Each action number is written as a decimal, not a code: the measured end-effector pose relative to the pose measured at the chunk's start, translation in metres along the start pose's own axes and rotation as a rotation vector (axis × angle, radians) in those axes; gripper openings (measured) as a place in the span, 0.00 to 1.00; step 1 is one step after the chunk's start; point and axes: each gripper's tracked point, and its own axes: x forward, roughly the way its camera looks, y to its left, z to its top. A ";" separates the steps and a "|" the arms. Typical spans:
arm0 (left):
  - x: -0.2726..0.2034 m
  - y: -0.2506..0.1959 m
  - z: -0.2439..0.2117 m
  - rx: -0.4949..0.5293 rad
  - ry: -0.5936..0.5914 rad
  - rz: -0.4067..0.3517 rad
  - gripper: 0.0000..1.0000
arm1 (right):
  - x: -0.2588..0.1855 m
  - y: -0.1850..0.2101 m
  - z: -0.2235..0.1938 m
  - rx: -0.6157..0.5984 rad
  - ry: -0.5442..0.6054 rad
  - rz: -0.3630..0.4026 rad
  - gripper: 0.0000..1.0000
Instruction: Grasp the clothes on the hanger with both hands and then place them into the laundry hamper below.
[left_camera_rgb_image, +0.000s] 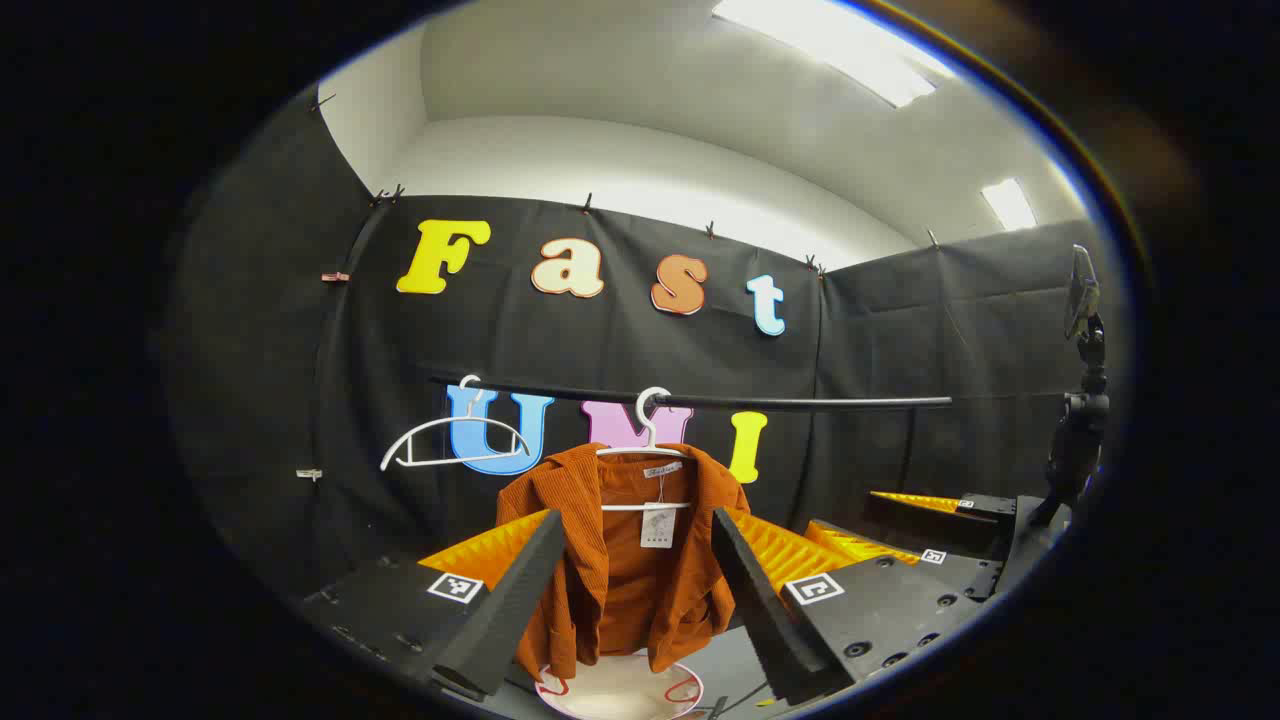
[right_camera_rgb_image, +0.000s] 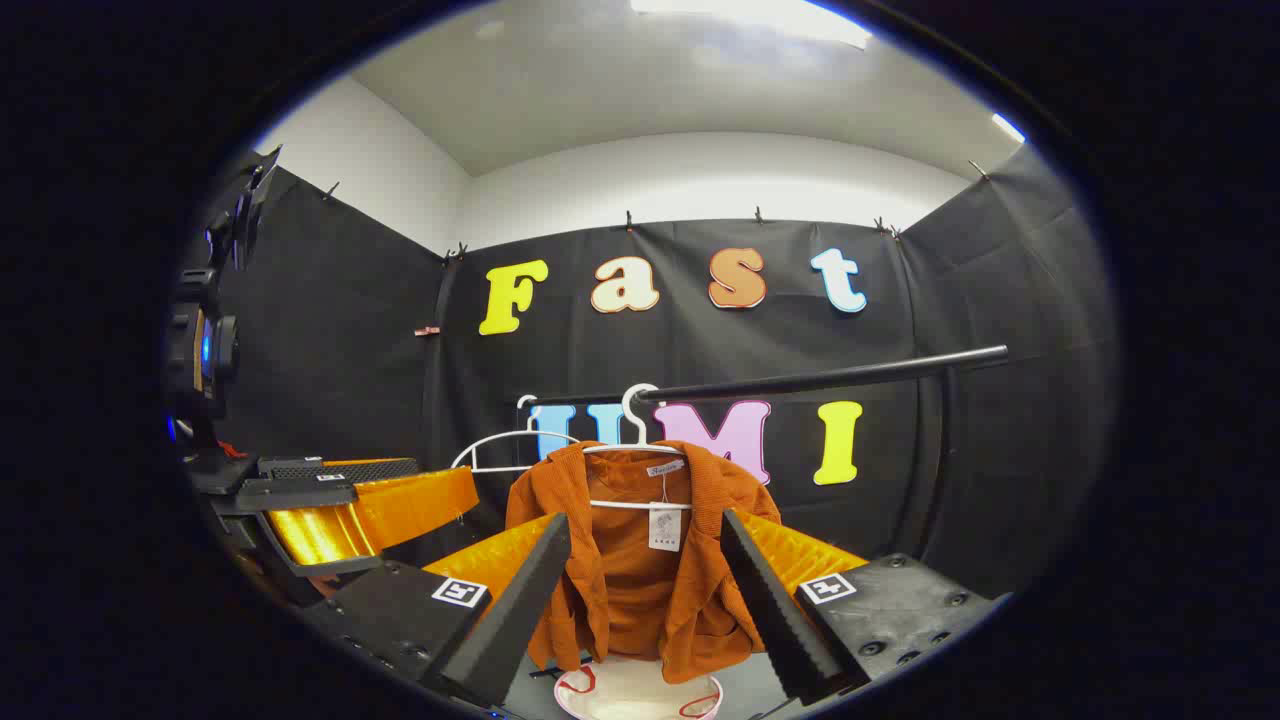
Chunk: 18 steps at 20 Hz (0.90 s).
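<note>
Since nothing's been grabbed yet, this looks like the very start of the job, so here's the rundown:

Left gripper (left_camera_rgb_image: 640, 590): fingers spread wide, nothing between them but air. It's lined up on the garment and well short of it, as far as I can tell.

Right gripper (right_camera_rgb_image: 645, 595): same deal, spread wide and holding nothing, pointed at the front of the jacket. You can also spot it off to the side in the left gripper view, sitting beside the left one.

Laundry hamper (right_camera_rgb_image: 640, 695): white rim with red handles peeking out just below the hem, pretty much straight under the hanging piece.

Rust-orange corduroy jacket (right_camera_rgb_image: 640, 570): hanging open on a white hanger (right_camera_rgb_image: 635, 455), tag dangling at the collar, not touched by either tool.

Clothes rail (right_camera_rgb_image: 820, 380): black bar carrying that hanger, plus an empty hanger (left_camera_rgb_image: 450, 445) beside it.

Progress: I'd say basically zero done. Left to do: close in, pinch the jacket on both sides, get it off the hanger, drop it in the hamper.

Heads-up: my guess is the hanger could ride along when the fabric gets pulled.
</note>
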 end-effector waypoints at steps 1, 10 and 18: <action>-0.002 -0.002 0.001 0.006 0.000 0.001 0.94 | -0.001 0.000 0.000 0.000 0.001 0.001 0.97; -0.013 -0.007 -0.005 -0.014 0.007 0.007 0.94 | -0.013 0.002 0.002 -0.009 0.008 0.013 0.99; -0.014 0.007 -0.004 -0.029 -0.006 0.035 0.94 | -0.009 0.003 0.000 -0.016 0.014 0.009 0.97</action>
